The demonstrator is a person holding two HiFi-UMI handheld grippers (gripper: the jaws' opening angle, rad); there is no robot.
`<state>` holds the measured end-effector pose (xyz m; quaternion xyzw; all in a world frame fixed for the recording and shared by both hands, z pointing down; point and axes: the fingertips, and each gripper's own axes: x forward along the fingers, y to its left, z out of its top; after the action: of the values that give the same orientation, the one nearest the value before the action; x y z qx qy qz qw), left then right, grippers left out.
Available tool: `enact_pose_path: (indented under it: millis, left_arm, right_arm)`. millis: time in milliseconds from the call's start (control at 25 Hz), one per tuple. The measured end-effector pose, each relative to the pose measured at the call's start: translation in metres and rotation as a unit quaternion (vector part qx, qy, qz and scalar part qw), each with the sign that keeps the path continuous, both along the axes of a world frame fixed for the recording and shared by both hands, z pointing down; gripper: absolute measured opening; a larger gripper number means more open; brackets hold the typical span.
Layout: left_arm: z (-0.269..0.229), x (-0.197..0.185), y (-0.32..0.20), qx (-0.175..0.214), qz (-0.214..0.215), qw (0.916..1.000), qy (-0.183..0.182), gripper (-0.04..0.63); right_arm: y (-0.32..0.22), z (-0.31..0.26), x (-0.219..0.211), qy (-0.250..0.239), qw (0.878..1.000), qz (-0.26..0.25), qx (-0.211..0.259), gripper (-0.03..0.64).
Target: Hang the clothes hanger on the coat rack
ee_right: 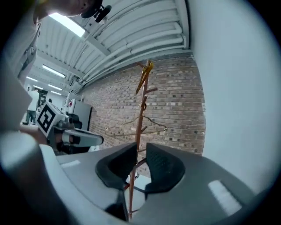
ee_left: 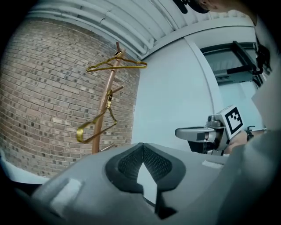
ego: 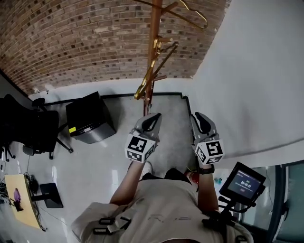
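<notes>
A brick wall meets a plain white wall over a pale floor. The coat rack (ego: 153, 57) stands in that corner, at twelve o'clock from the person. One gold clothes hanger (ego: 190, 13) hangs from the top of the pole and reaches toward one o'clock. A second gold hanger (ego: 143, 87) dangles tilted lower down, at seven o'clock of the first. I cannot tell which of the two the task means.

Neither gripper carries anything. The left gripper (ego: 153, 116) has its pads pressed together at the tips. The right gripper (ego: 199, 115) shows a narrow gap, with only the distant pole visible through it. Both are well apart from the rack.

The hanging looks done, so the step is probably drawing clear. Doing it well means staying off the pegs, so no hook is knocked loose. A black cabinet (ego: 90, 117) sits at nine o'clock of the left gripper.
</notes>
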<state>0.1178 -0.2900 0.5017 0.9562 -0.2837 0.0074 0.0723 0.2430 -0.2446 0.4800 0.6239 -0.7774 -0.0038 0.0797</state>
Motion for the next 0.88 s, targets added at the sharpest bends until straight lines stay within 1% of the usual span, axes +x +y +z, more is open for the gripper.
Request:
enact_pose_path:
  millis: [40,80,120,200,240,320,400,480,520,600,680,720,760,800,880]
  left_arm:
    - [-0.012,-0.005,0.017,0.001,0.003,1.0000,0.004,0.002]
    - [-0.026,-0.010,0.036,0.005,0.005,0.9999,0.008,0.002]
    - [-0.037,-0.013,0.053,0.011,0.006,0.9999,0.011,0.002]
    - [-0.047,-0.009,0.074,0.030,0.001,0.9995,0.006,0.002]
    - [-0.046,-0.006,0.078,0.041,-0.005,0.9991,-0.003,0.002]
    - [-0.038,-0.003,0.090,0.054,-0.027,0.9976,-0.033,0.000]
    - [-0.022,-0.009,0.118,0.048,-0.057,0.9953,-0.062,0.000]
    - [-0.006,-0.013,0.166,0.030,-0.083,0.9935,-0.072,0.000]
    - [0.004,-0.011,0.196,0.019,-0.088,0.9931,-0.076,0.000]
    - [0.029,0.000,0.258,-0.007,-0.074,0.9923,-0.099,0.000]
    - [0.053,0.011,0.309,-0.037,-0.055,0.9899,-0.125,0.000]
    - [0.058,0.013,0.328,-0.049,-0.053,0.9890,-0.129,0.000]
    - [0.055,0.012,0.340,-0.056,-0.054,0.9891,-0.125,0.000]
    - [0.045,0.007,0.346,-0.051,-0.057,0.9902,-0.117,0.000]
    - [0.012,-0.008,0.347,-0.015,-0.068,0.9926,-0.099,0.000]
  right_arm:
    - [0.020,-0.015,-0.009,-0.009,1.000,0.012,0.013,0.048]
    - [0.040,-0.028,-0.017,-0.016,0.999,0.020,0.023,0.019]
    - [0.057,-0.036,-0.023,-0.021,0.999,0.025,0.029,0.005]
    - [0.073,-0.037,-0.025,-0.036,0.998,0.027,0.033,0.005]
    - [0.077,-0.033,-0.025,-0.046,0.998,0.025,0.034,0.005]
    - [0.090,-0.022,-0.033,-0.062,0.997,0.014,0.033,0.005]
    - [0.125,-0.011,-0.053,-0.065,0.998,-0.004,0.024,0.005]
    - [0.176,0.002,-0.070,-0.056,0.998,-0.021,0.005,0.005]
    - [0.205,0.012,-0.075,-0.053,0.998,-0.026,-0.010,0.005]
    - [0.252,0.038,-0.074,-0.059,0.997,-0.020,-0.048,0.005]
    - [0.283,0.062,-0.059,-0.073,0.994,-0.002,-0.086,0.005]
    - [0.293,0.067,-0.050,-0.078,0.992,0.006,-0.096,0.005]
    - [0.300,0.066,-0.044,-0.077,0.992,0.011,-0.098,0.005]
    - [0.304,0.060,-0.042,-0.074,0.993,0.013,-0.093,0.005]
    - [0.308,0.038,-0.046,-0.065,0.995,0.008,-0.071,0.005]
